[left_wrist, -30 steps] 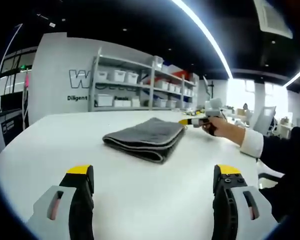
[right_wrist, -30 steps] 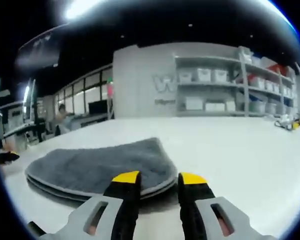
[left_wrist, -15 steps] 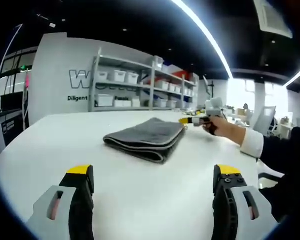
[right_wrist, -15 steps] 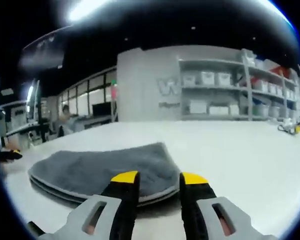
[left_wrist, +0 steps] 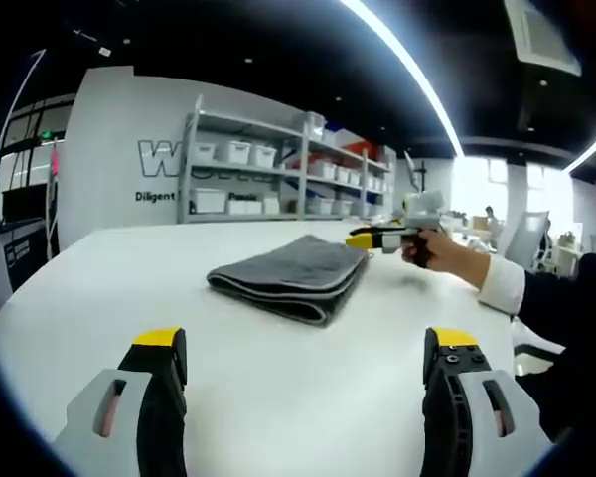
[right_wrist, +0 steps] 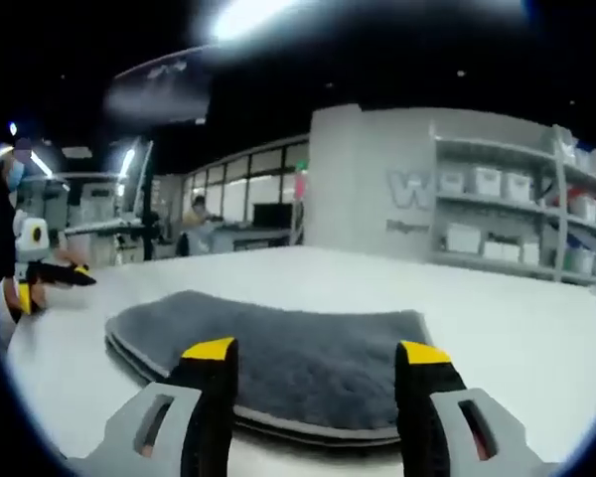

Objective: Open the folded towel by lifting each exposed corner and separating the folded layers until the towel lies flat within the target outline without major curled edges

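In the left gripper view the left gripper [left_wrist: 303,348] waits low over the white table [left_wrist: 99,288], its yellow-tipped jaws spread wide and empty; beyond them, toward 12 o'clock, the grey towel [left_wrist: 290,276] lies folded in stacked layers near the table's middle. At the towel's 2 o'clock edge the right gripper [left_wrist: 377,238], held in a person's hand [left_wrist: 439,254], reaches in at the far corner. From the right gripper view its own jaws stand apart over the towel's [right_wrist: 278,348] near edge, holding nothing yet. To do this step well, the right gripper should probably take only the topmost layer at its corner, then lift and peel slowly so the lower folds stay put. Shelves [left_wrist: 278,169] of bins line the far wall
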Action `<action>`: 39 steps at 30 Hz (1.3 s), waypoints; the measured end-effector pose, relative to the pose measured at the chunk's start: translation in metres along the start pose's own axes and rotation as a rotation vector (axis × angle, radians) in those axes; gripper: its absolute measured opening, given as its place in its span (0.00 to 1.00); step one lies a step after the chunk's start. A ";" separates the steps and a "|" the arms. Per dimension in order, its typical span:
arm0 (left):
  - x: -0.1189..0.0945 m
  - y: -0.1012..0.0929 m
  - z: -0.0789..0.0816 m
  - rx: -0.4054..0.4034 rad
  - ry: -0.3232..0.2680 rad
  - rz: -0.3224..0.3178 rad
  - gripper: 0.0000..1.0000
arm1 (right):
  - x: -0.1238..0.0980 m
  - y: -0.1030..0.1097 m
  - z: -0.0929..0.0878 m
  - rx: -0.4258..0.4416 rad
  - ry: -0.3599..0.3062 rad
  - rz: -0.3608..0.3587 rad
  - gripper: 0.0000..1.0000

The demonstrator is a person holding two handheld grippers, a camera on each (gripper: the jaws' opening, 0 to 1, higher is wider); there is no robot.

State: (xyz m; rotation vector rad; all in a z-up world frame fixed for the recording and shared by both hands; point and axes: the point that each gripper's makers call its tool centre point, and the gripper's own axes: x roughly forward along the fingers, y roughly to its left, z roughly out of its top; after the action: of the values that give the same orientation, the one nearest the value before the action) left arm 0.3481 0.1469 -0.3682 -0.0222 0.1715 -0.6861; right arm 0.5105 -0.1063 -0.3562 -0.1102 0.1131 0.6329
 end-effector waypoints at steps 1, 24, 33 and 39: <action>0.000 0.001 0.000 0.001 0.000 0.000 0.97 | 0.001 0.003 -0.002 -0.029 0.015 0.007 0.70; 0.000 -0.006 -0.004 0.003 0.008 0.002 0.97 | 0.019 0.050 -0.039 0.045 0.157 0.141 0.79; 0.000 -0.003 -0.005 0.007 0.019 0.005 0.97 | 0.019 0.051 -0.042 0.031 0.170 0.129 0.78; 0.000 0.002 -0.004 0.010 0.021 0.005 0.97 | 0.019 0.053 -0.042 0.031 0.172 0.133 0.77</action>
State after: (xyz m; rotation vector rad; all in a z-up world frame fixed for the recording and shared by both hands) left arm 0.3486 0.1487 -0.3722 -0.0054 0.1882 -0.6822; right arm 0.4914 -0.0581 -0.4040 -0.1278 0.2982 0.7541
